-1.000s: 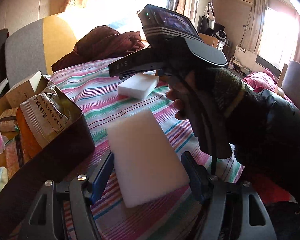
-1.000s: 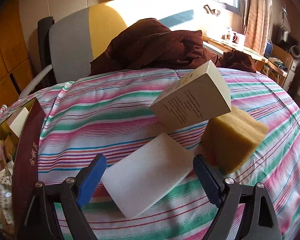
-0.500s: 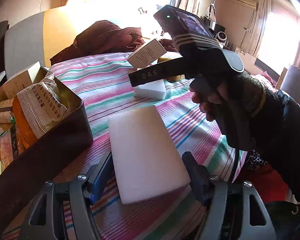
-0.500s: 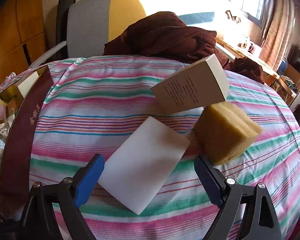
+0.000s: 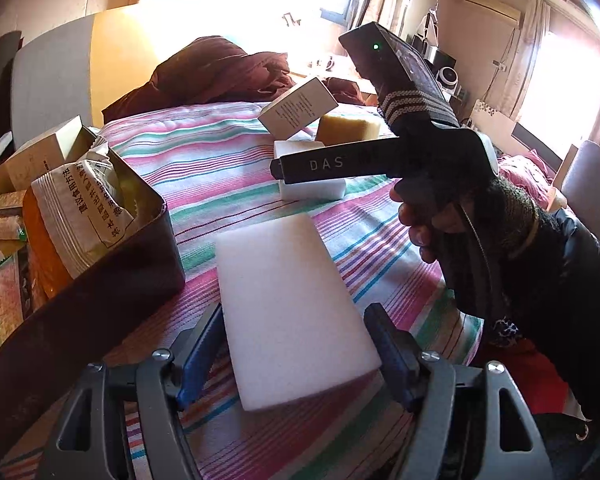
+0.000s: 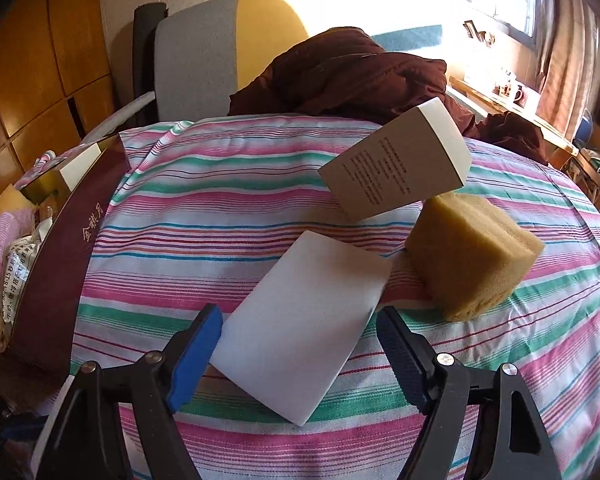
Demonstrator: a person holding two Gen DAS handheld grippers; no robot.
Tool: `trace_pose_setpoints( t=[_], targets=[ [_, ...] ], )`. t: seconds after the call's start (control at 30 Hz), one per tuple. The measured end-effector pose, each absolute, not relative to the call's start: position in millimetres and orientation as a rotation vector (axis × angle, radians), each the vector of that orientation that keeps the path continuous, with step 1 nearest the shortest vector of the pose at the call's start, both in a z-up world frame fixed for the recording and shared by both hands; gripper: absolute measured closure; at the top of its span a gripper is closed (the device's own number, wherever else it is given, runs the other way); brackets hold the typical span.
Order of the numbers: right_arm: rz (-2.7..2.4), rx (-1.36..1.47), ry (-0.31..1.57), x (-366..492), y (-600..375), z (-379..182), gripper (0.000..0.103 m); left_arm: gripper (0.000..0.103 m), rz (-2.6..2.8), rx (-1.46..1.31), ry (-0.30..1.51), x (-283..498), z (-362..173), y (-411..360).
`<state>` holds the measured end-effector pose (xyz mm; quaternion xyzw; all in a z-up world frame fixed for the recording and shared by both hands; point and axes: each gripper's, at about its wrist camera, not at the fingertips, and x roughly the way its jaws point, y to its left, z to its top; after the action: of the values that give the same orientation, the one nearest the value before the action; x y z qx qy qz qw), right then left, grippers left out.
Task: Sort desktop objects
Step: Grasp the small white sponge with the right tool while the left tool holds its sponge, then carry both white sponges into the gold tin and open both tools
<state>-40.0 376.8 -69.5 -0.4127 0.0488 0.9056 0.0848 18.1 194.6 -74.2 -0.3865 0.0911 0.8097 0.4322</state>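
You hold both grippers (image 5: 296,354) (image 6: 300,354) agape, each straddling a white sponge (image 5: 290,300) (image 6: 306,320); next squeeze, then carry to the box (image 5: 100,272).

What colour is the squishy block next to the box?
Yellow-brown sponge, clearest in the right wrist view.

My left claw (image 5: 296,350) has blue ribbed pads (image 5: 199,354) on dark grey fingers, each arm cut with a slotted hole and pinned by silver screws (image 5: 161,354). My right claw (image 6: 300,354) is built alike: blue pads (image 6: 192,356), black arms, silver screws (image 6: 444,359). From the left wrist view, at two o'clock, its black body reads "DAS" in pale letters, carries a striped band and a green light. My right hand (image 5: 424,220) wears a knitted cuff under a glossy black sleeve (image 5: 572,304).
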Motion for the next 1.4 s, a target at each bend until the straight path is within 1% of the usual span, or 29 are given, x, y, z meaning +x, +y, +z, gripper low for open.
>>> trace_pose_setpoints(
  t=[0.17, 0.2, 0.27, 0.33, 0.37, 0.43, 0.5, 0.6, 0.8, 1.07, 1.4],
  targets=[
    [2.663, -1.248, 0.296, -41.0, 387.7, -72.3, 0.019, 0.028, 2.003, -0.978, 0.190, 15.0, -73.2, 193.0],
    [2.660, -1.247, 0.300, -41.3, 387.8, -72.5, 0.019, 0.028, 1.999, -0.984, 0.178, 14.1, -72.7, 191.9],
    [2.662, -1.242, 0.261, -41.9, 382.9, -72.4, 0.020, 0.028, 1.993, -0.991, 0.164, 12.7, -72.6, 190.8],
    [2.669, -1.230, 0.220, -41.4, 377.0, -70.4, 0.030, 0.030, 1.997, -0.992, 0.167, 12.6, -72.5, 191.3],
    [2.671, -1.225, 0.202, -40.3, 374.6, -68.9, 0.031, 0.030, 2.004, -0.993, 0.169, 12.9, -72.4, 191.5],
    [2.675, -1.216, 0.175, -37.9, 371.0, -66.2, 0.033, 0.032, 2.015, -0.992, 0.175, 14.9, -72.1, 190.7],
    [2.687, -1.213, 0.206, -31.7, 374.4, -64.4, 0.035, 0.037, 2.023, -0.991, 0.174, 15.5, -72.1, 188.9],
    [2.729, -1.184, 0.249, -17.4, 378.5, -57.6, 0.035, 0.038, 2.027, -0.990, 0.165, 16.1, -72.2, 186.7],
    [2.813, -1.117, 0.242, 17.7, 374.8, -41.5, 0.037, 0.040, 2.046, -0.974, 0.156, 18.8, -69.9, 186.5],
    [2.853, -1.082, 0.294, 55.5, 377.2, -41.0, 0.038, 0.040, 2.071, -0.938, 0.139, 25.6, -55.5, 182.7],
    [2.962, -1.035, 0.295, 74.4, 362.2, -29.6, 0.038, 0.040, 2.133, -0.903, 0.088, 35.0, -31.4, 160.4]
  ],
)
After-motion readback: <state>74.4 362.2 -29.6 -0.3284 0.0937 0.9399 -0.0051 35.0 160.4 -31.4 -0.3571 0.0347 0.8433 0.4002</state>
